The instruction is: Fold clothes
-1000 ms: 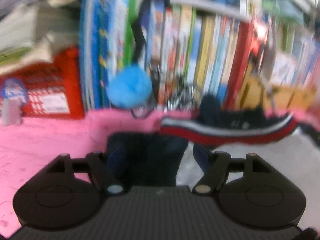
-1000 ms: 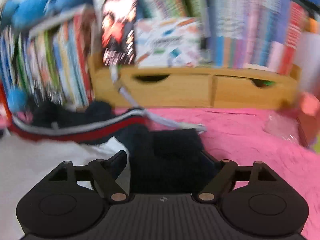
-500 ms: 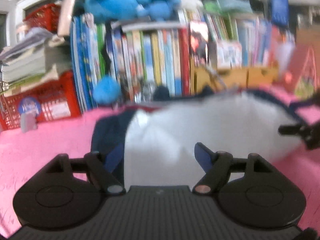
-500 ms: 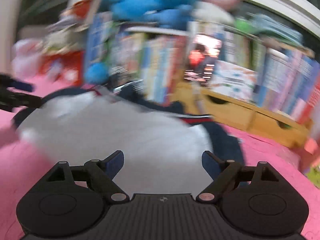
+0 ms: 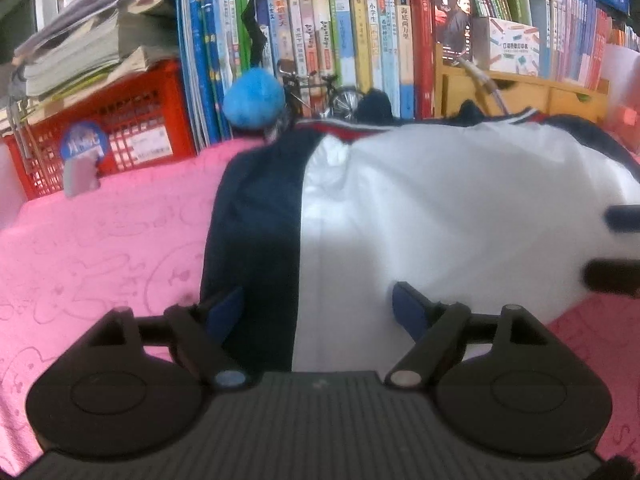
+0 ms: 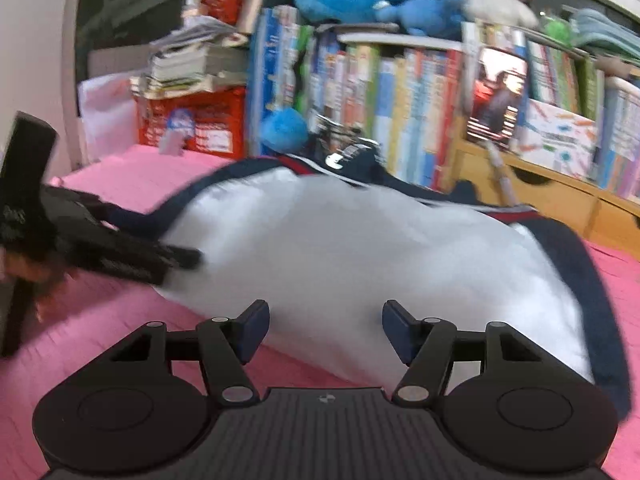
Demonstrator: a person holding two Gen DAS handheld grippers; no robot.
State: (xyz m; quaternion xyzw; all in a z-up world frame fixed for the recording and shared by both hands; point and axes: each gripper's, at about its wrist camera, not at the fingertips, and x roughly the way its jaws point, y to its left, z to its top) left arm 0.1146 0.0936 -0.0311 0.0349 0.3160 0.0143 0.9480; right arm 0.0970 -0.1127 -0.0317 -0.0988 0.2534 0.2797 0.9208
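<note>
- While its jaws are opening, the left tool [image 5: 316, 310] hangs over the near edge of the garment [image 5: 440, 216], pads apart and pressing on nothing, cloth between them.
- Closing its jaws, the right tool [image 6: 322, 330] stands over the garment's near hem with white cloth between the pads, which are not yet pinching it.
- White with navy sleeves and a red-striped collar, the garment lies spread on the pink cloth [image 5: 100, 248] covering the tabletop.
- Behind the garment stands a row of books [image 5: 360, 40]; to its far left sits a red crate [image 5: 120, 120], with a blue pompom [image 5: 254, 98] just beyond its collar.
</note>
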